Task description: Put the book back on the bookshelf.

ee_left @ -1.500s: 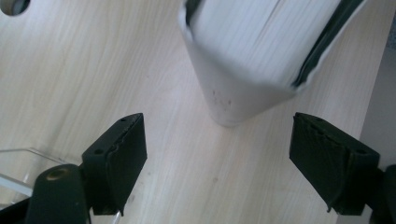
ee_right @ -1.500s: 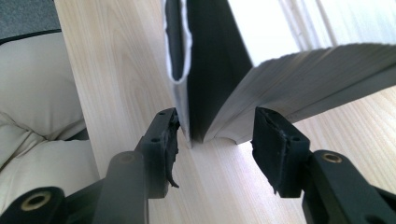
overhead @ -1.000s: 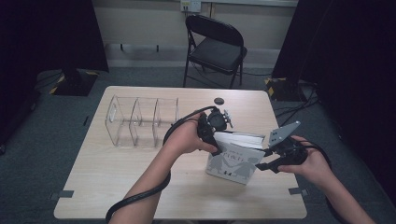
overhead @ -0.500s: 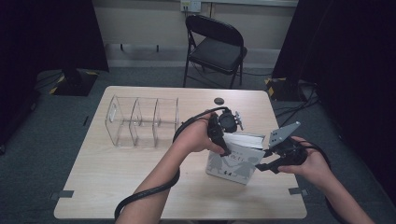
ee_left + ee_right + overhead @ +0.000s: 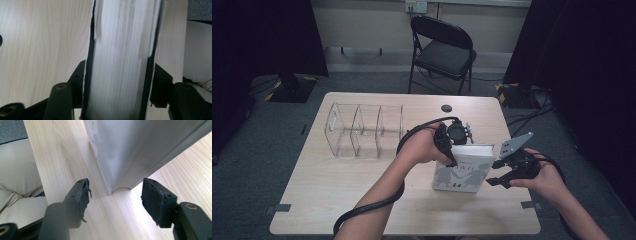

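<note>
A thick white book [image 5: 462, 172] stands upright on the table [image 5: 337, 190], right of centre, page edges up. My left gripper [image 5: 452, 150] reaches over its top left corner; its jaws have just been closing. In the left gripper view the pads press both covers of the book [image 5: 120, 62], so my left gripper [image 5: 120, 82] is shut on it. My right gripper [image 5: 493, 174] sits just right of the book, its jaws having just been opening. In the right gripper view my right gripper [image 5: 115, 195] stands open, the book's lower corner [image 5: 130, 152] just ahead, untouched.
A clear acrylic organiser [image 5: 362, 130] with three compartments stands at the back left of the table. A small dark disc [image 5: 446, 108] lies near the far edge. A folding chair [image 5: 442, 50] stands behind the table. The right table edge is close to my right hand.
The left gripper slid onto the book's top and shut on it. The right gripper's jaws opened and came off the book's right edge. The book now stands straighter.
</note>
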A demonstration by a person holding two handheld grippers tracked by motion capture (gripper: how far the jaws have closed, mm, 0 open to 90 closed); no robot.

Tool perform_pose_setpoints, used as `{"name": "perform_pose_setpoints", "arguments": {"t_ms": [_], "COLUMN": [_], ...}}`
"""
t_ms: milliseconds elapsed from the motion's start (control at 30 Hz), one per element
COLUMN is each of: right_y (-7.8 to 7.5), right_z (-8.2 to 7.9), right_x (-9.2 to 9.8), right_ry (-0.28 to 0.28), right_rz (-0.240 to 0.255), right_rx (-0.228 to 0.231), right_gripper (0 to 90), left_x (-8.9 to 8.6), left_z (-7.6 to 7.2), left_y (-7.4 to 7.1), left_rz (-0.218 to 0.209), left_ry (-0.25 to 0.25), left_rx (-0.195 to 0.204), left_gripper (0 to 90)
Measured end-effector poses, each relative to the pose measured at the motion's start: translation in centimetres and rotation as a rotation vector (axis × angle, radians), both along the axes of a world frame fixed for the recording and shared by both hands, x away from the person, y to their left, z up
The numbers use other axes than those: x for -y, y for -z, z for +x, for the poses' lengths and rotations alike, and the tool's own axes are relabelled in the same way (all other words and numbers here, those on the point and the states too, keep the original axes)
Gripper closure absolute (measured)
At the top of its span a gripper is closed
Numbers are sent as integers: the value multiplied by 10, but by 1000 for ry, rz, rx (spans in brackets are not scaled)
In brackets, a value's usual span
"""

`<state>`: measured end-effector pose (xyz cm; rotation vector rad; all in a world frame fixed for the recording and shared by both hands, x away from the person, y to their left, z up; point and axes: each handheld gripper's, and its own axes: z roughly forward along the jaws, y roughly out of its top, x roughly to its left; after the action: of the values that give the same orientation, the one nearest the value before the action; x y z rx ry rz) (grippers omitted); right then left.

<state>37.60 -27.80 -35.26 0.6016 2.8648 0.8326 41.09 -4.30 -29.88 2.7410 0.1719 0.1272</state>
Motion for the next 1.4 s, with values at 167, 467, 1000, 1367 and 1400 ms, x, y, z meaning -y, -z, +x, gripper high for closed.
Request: {"name": "perform_pose_setpoints", "arguments": {"t_ms": [167, 467, 1000, 1367, 1400], "right_y": [5, 17, 46, 64, 66], "right_z": [0, 0, -2, -2, -2], "right_x": [-1, 1, 8, 9, 9], "right_ry": [5, 19, 67, 100, 106], "right_rz": [4, 25, 60, 82, 80], "right_rx": [-2, 4, 5, -9, -11], "right_gripper": [358, 317, 266, 223, 214], "left_x": [-3, -4, -8, -4, -4], "left_z": [-2, -11, -7, -6, -5], "left_y": [-1, -4, -3, -3, -2], "left_rz": [-7, 26, 29, 53, 50], "left_ry": [-36, -89, -101, -117, -119], "left_rx": [-35, -52, -55, -41, -40], "left_gripper": [501, 523, 504, 486, 484]}}
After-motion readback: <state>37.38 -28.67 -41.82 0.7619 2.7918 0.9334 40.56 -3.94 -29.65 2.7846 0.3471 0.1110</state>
